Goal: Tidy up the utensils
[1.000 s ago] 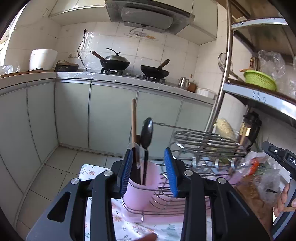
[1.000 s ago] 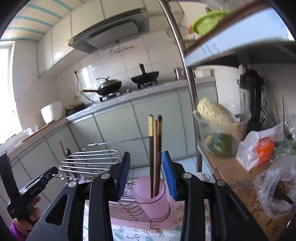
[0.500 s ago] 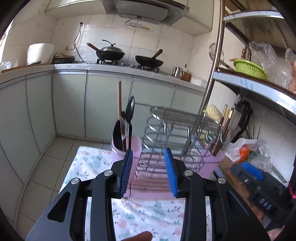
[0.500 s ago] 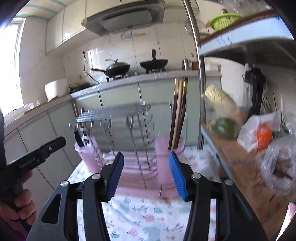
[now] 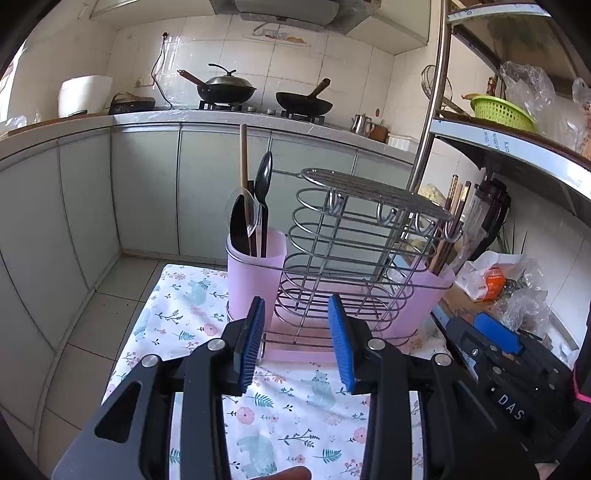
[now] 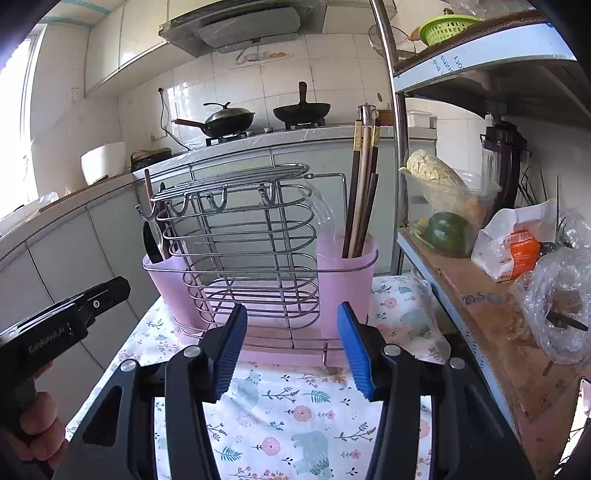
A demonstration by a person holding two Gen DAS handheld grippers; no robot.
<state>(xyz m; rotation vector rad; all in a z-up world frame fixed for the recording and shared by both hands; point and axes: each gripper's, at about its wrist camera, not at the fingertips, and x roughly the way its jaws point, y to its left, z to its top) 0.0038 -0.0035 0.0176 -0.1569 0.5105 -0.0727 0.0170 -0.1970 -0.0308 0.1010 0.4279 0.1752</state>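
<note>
A small surface (image 5: 192, 325) draped in a floral cloth (image 6: 295, 406) with pale blue animals and pink blossoms is standing in a tiled kitchen, and a wire utensil rack (image 5: 351, 251) is sitting on it toward the far edge. The rack is carrying a pink cup at each end. The cup on the left in the left wrist view (image 5: 255, 273) is holding a black spoon (image 5: 264, 181), a black knife (image 5: 238, 225), a clear spoon and a wooden handle (image 5: 243, 155), all standing upright. The other pink cup (image 6: 347, 269) is holding a bundle of chopsticks (image 6: 364, 177) leaning slightly.

The left tongs (image 5: 297, 343) are hovering just short of the rack with their blue pads apart and nothing between them. The right tongs (image 6: 291, 347) are also standing apart and empty, a little wider, facing the rack's base. In the right wrist view a hand (image 6: 37, 424) is gripping the handle of the left tool at the lower left.

Behind, a long grey-green run of cabinets (image 5: 147, 192) is carrying a stove with a lidded wok (image 5: 225, 88) and a second black pan (image 5: 303, 101), under a range hood (image 6: 243, 27). A white rice cooker (image 5: 85, 94) is sitting further left. To the right a metal shelf unit (image 6: 480, 302) is holding a green basket (image 5: 500, 110), a clear tub of vegetables (image 6: 447, 218), an orange packet (image 6: 517, 254) and plastic bags.
</note>
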